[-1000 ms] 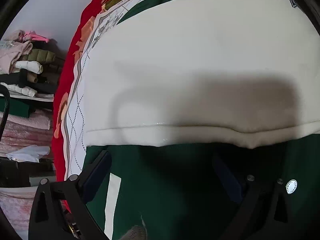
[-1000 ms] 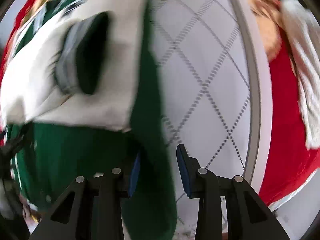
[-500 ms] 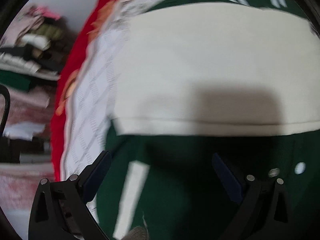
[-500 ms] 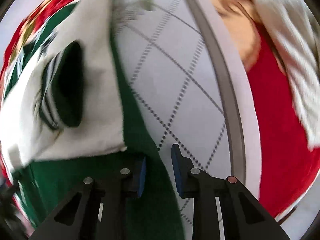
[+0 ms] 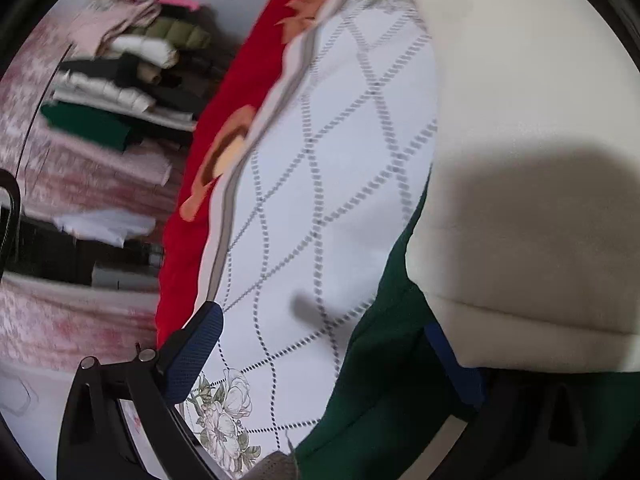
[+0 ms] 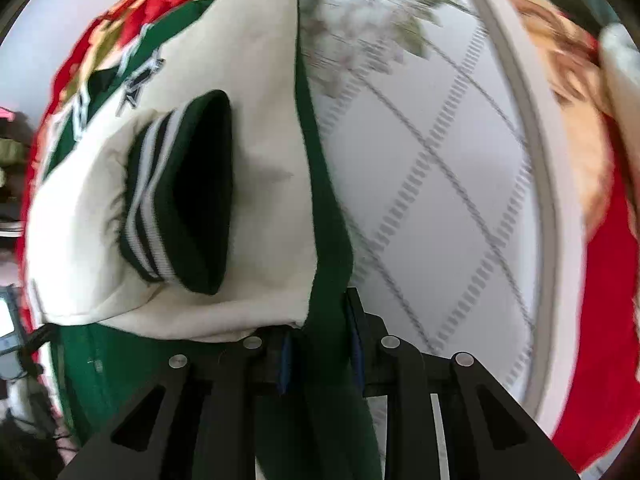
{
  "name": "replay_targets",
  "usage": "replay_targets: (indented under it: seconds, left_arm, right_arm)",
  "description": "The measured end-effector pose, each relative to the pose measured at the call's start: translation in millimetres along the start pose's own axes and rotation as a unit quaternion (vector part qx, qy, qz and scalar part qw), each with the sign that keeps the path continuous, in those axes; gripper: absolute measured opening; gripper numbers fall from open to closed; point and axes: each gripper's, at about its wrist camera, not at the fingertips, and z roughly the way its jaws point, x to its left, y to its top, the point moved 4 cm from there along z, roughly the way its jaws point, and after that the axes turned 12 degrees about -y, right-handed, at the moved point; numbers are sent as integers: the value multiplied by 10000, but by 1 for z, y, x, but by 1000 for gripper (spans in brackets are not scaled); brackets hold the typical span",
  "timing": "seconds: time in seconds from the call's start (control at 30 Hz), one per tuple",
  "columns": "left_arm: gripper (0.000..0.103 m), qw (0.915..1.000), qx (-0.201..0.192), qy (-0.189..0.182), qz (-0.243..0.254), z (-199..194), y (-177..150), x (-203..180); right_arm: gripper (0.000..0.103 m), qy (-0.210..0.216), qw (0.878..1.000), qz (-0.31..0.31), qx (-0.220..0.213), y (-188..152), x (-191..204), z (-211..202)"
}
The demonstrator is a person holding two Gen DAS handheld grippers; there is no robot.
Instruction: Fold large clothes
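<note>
A quilted white bedspread (image 5: 320, 184) with red border, probably a bed, carries the green-and-cream jacket (image 6: 256, 92).

blurred clothes pile (image 5: 120, 80); jacket (image 6: 200, 208) cut off.

Green-and-cream jacket (image 6: 192, 208), red-bordered quilt (image 5: 320, 184)

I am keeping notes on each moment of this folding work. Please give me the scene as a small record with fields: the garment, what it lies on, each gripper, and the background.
garment: green jacket with cream sleeves; a striped cuff lies on top
surface: white quilted bedspread with a red floral border
right gripper: shut on the jacket's green edge
left gripper: open, one pad over the bedspread, the other at the green fabric under a cream sleeve
background: stack of folded clothes, blurred
</note>
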Motion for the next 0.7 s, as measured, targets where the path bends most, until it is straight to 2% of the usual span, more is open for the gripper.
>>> replay_targets:
  seconds: [0.1, 0.17, 0.3, 0.37, 0.4, 0.5, 0.63, 0.7]
  left_arm:
    - [103, 9992, 88, -70, -380, 8, 2, 15]
    - [103, 9984, 111, -141, -543, 10, 3, 21]
    - [103, 9970, 112, -306, -700, 11, 4, 29]
    - [103, 9956, 120, -419, -829, 11, 5, 33]
    - [103, 9950, 120, -449, -885, 10, 5, 35]
    - [103, 9943, 103, -504, -930, 6, 6, 39]
    - [103, 9966, -156, -375, -710, -1, 9, 40]
    - [103, 9919, 47, -679, -1074, 11, 9, 49]
  right_arm:
    - [23, 121, 9998, -160, -7, 11, 5, 0]
    - [22, 218, 9998, 25, -9, 16, 3, 7]
    - [21, 437, 9918, 1198, -62, 18, -33, 11]
    - [21, 737, 9788, 1913, 36, 8, -63, 19]
    - [21, 765, 9753, 2071, 92, 4, -71, 22]
    - [21, 503, 9805, 1893, 166, -6, -58, 19]
    - [22, -7, 9929, 1184, 67, -2, -48, 0]
    - [23, -152, 9950, 981, 71, -3, -50, 0]
